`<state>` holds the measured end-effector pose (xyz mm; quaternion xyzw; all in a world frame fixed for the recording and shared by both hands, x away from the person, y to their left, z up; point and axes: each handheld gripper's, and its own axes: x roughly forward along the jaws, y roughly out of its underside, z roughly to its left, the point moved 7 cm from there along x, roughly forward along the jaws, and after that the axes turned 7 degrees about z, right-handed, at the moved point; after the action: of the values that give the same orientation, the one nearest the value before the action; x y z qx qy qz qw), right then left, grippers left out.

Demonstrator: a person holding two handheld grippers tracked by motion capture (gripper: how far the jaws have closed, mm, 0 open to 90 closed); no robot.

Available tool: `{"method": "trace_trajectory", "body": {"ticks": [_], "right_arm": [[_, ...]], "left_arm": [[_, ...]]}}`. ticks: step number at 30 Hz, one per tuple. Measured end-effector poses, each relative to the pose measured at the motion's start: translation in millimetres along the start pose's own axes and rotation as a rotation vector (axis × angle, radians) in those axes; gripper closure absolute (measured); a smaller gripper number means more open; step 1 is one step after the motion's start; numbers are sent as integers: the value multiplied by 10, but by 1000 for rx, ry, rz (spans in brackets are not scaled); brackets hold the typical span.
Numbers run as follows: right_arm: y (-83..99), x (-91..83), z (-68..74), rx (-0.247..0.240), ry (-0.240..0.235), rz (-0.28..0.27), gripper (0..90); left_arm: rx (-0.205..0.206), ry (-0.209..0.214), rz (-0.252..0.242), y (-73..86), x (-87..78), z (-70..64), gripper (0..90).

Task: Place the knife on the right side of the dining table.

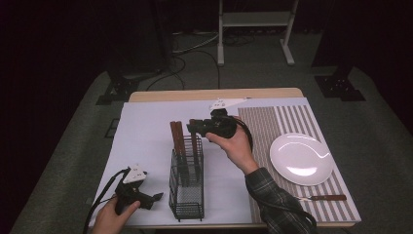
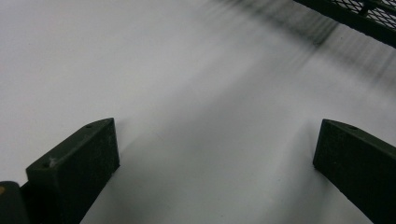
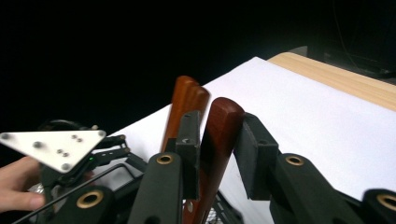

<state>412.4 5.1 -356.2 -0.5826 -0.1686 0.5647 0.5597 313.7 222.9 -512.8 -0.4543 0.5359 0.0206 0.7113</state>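
Item: wooden-handled utensil (image 3: 219, 135), standing upright in the black wire caddy (image 1: 186, 190) near the middle of the table (image 1: 146, 141), beside two more wooden handles (image 1: 176, 136) in the same caddy. Right hand-held gripper (image 3: 215, 154): jaws set on either side of the handle's upper end, the left pad against the wood, the right pad with a sliver of gap, so the pinch looks not quite complete. Left hand-held gripper (image 1: 155, 197): jaws spread wide, holding nothing, resting low over the white cover just beside the caddy's near corner. Also present: white plate (image 1: 302, 158) on the striped mat (image 1: 272, 126) at the right, with another wooden-handled piece (image 1: 327, 198) lying in front of it. Handling note, as a judgement: finish closing squarely on the flat of the handle, below its rounded tip, then draw straight up along the handle's own line so the working end clears the wire mesh without snagging. The caddy looks light; steadying its rim with the left gripper would keep it from lifting or tipping. Avoid dragging the neighbouring handles.
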Motion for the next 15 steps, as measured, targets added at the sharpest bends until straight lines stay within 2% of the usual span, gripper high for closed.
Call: {"method": "trace_trajectory", "body": {"ticks": [8, 13, 15], "right_arm": [[14, -120, 134, -18, -42, -2, 734], [42, -216, 258, -21, -94, -7, 755], [46, -238, 291, -33, -98, -6, 757]], "left_arm": [[3, 1, 5, 2, -3, 1, 0], [2, 0, 3, 2, -2, 1, 0], [2, 0, 3, 2, -1, 1, 0]]}}
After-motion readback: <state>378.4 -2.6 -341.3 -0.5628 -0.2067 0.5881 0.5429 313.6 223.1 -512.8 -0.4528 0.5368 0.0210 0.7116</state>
